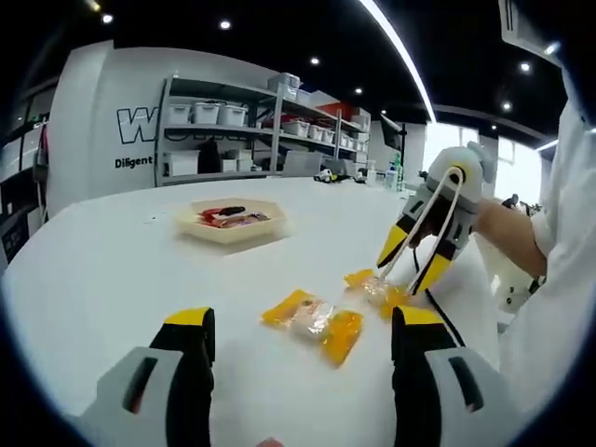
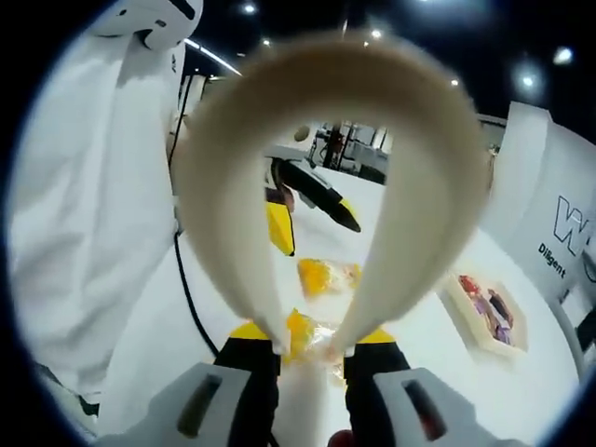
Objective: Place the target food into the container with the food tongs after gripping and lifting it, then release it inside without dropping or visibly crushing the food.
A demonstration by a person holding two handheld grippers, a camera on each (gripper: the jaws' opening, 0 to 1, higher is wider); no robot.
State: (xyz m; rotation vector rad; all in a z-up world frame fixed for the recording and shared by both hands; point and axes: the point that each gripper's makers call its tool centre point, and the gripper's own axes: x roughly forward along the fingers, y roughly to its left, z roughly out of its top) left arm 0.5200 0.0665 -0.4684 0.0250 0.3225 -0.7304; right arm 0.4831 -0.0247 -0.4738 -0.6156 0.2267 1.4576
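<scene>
Right gripper (image 2: 312, 358) is clamped on the food tongs (image 2: 279, 214); the tong tips are closed around one yellow snack packet (image 2: 312, 337), seemingly not yet lifted off the white tabletop (image 2: 419, 354). Left gripper (image 1: 303, 340) is held open and empty, just above a second yellow packet (image 1: 312, 323). The container (image 1: 230, 223) sits well beyond, already holding red-wrapped items. Risks judged: packet slipping from the narrow tips on lift, or being crushed by over-squeezing; long carry adds drop risk.

Left gripper view looks low across the table (image 1: 112, 270); right gripper view, apparently nearer, faces back; both share the tray (image 1: 231, 222).
</scene>
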